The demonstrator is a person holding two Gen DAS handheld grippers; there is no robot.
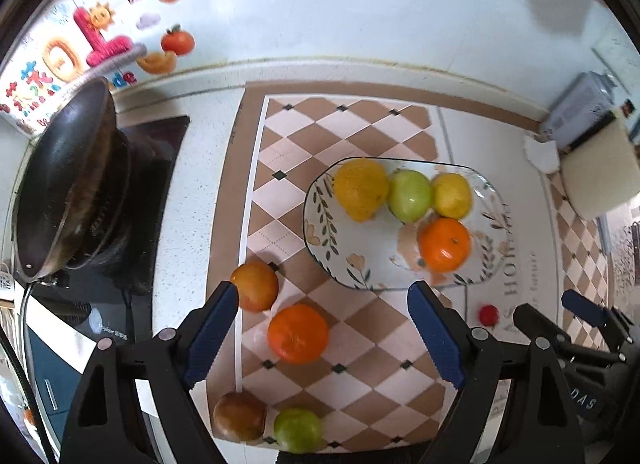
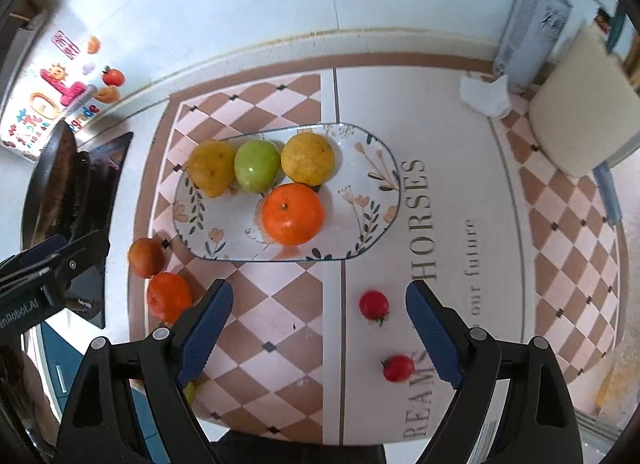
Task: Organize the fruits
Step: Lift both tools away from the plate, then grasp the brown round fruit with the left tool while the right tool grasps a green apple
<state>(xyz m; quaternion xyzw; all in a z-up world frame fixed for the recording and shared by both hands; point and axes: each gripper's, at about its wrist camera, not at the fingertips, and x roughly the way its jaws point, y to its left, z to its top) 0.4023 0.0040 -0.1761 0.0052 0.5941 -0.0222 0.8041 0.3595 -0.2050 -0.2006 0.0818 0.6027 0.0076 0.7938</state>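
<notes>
four fruits on plate: two yellow citrus — one far left [image 2: 211,171], one far right [image 2: 307,157] — with a green apple [image 2: 257,165] between them, all touching in a row; an orange [image 2: 293,213] is set just near of them.
plate [image 2: 376,191]: oval, floral-patterned, laid on the checkered mat [image 2: 256,304].
loose fruit, left side: a reddish-brown fruit [image 1: 256,286] and a second orange [image 1: 298,332] are seen near the plate's left end, close together at the mat's left border; nearer still, a brown fruit [image 1: 239,415] and a second green apple [image 1: 298,430] lie side by side.
loose fruit, right side: two small red tomatoes [image 2: 373,305] [image 2: 398,368] are found on the lettered part of the mat, apart from each other.
left gripper [image 1: 323,330]: released, jaws spread wide, nothing held; the second orange is framed between its fingers, untouched.
right gripper [image 2: 319,334]: released as well, empty; the tomatoes sit just inside its right finger [image 2: 434,336].
surroundings: a dark pan [image 1: 60,187] stands on the stove at far left; a grey canister [image 2: 528,27] stands at far right.
</notes>
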